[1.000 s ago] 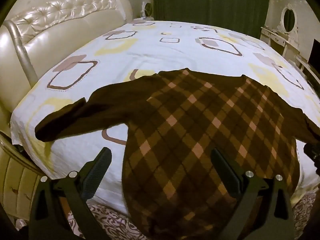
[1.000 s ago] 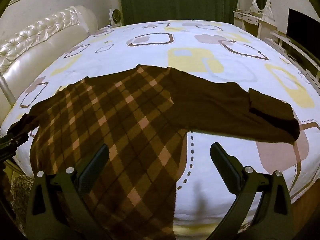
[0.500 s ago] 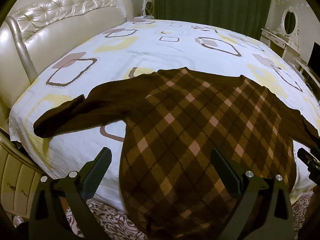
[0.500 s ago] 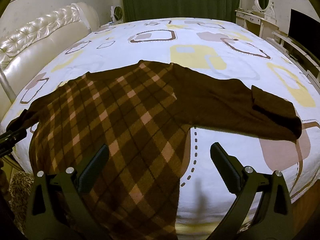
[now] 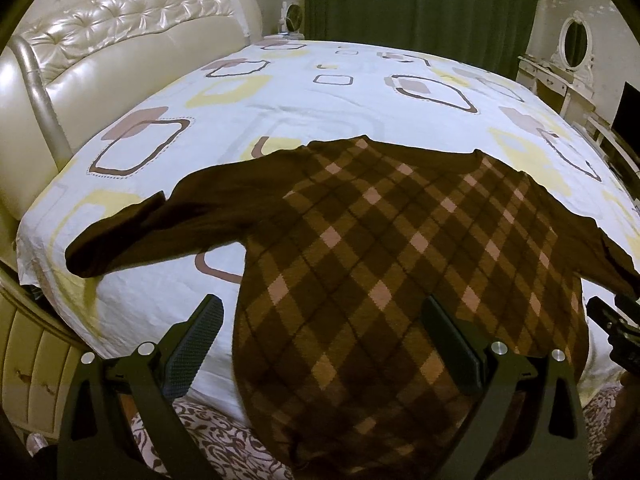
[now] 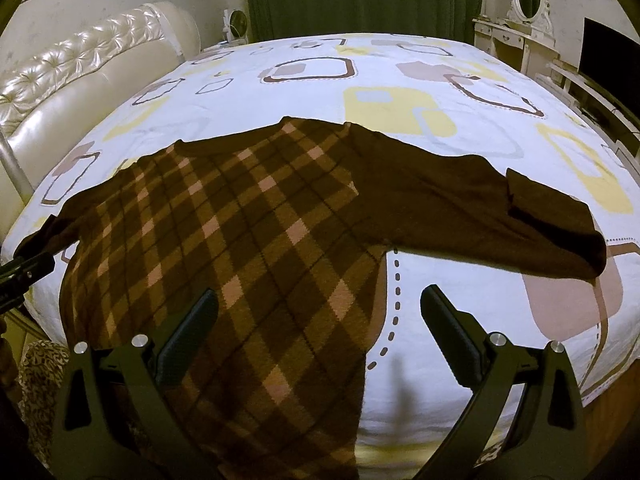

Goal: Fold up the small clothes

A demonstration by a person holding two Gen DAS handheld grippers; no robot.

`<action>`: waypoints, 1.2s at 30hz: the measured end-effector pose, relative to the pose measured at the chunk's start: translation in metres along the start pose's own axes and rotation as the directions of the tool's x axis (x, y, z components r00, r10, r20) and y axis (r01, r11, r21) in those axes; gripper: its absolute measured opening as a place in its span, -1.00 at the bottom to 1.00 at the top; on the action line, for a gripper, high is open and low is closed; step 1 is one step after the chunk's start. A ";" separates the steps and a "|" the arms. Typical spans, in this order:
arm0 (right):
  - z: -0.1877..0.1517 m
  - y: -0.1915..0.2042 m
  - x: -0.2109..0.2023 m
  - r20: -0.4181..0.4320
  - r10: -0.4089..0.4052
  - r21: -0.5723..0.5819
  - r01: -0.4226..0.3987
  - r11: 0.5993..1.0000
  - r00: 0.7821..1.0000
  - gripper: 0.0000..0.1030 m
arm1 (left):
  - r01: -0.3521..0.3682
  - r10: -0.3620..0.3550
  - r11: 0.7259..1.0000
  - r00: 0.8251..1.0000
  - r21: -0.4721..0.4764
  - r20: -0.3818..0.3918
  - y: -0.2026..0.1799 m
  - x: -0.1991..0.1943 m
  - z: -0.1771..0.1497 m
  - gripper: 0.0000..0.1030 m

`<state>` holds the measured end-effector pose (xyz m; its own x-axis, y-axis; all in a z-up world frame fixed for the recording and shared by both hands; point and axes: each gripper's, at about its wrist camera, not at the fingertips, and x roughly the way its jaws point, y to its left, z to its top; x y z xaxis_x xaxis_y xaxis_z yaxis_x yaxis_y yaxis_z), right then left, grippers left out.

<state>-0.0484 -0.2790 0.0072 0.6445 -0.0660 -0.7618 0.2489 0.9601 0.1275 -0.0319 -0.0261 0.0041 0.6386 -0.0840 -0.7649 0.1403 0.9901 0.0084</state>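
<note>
A brown argyle sweater (image 5: 400,264) lies spread flat on the bed (image 5: 320,96), front panel patterned with tan and pink diamonds, both sleeves plain dark brown. Its hem hangs over the near edge of the mattress, toward 6 o'clock in both views. In the left wrist view, 1 sleeve (image 5: 152,232) stretches out toward 9 o'clock, its cuff resting near the corner of the white sheet printed with yellow and brown squares. In the right wrist view, the other sleeve (image 6: 500,208) reaches toward 3 o'clock, with its cuff end folded back over itself. The left hand-held gripper (image 5: 320,344) hovers above the hem with its 2 fingers spread wide, holding nothing; the sweater's left side seam lies between them. The right hand-held gripper (image 6: 318,340) is likewise spread wide and empty, straddling the sweater's right side seam. A cream tufted headboard (image 5: 120,52) stands at 10 o'clock, a green curtain (image 5: 420,4) at 12 o'clock, and a white dressing table with an oval mirror (image 5: 574,44) at 2 o'clock.
</note>
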 end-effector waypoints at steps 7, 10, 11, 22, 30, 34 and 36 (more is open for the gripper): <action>-0.001 0.003 -0.001 -0.001 0.000 -0.005 0.000 1.000 1.000 0.96 | 0.004 -0.004 1.000 1.000 0.002 0.004 -0.002 -0.002 0.001 0.93; -0.002 0.004 0.000 -0.004 0.001 -0.006 -0.001 1.000 1.000 0.96 | 0.004 -0.004 1.000 1.000 0.001 0.003 -0.002 -0.002 0.001 0.93; -0.002 0.004 0.000 -0.004 -0.001 -0.007 0.001 1.000 1.000 0.96 | 0.005 -0.005 1.000 1.000 0.000 0.003 -0.002 -0.002 0.001 0.93; -0.003 0.004 0.000 -0.005 0.001 -0.007 -0.001 1.000 1.000 0.96 | 0.006 -0.006 1.000 1.000 0.001 0.003 -0.002 -0.002 0.001 0.93; -0.003 0.004 0.000 -0.004 0.001 -0.007 -0.001 1.000 1.000 0.96 | 0.006 -0.006 1.000 1.000 0.000 0.003 -0.002 -0.002 0.001 0.93; -0.002 0.005 0.000 -0.004 0.001 -0.007 -0.001 1.000 1.000 0.96 | 0.006 -0.006 1.000 1.000 0.001 0.003 -0.002 -0.002 0.001 0.93; -0.002 0.005 0.000 -0.005 0.001 -0.007 -0.001 1.000 1.000 0.96 | 0.007 -0.007 1.000 1.000 0.000 0.002 -0.002 -0.002 0.001 0.93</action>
<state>-0.0489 -0.2739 0.0061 0.6409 -0.0635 -0.7650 0.2431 0.9621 0.1238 -0.0330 -0.0283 0.0064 0.6392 -0.0914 -0.7636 0.1451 0.9894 0.0031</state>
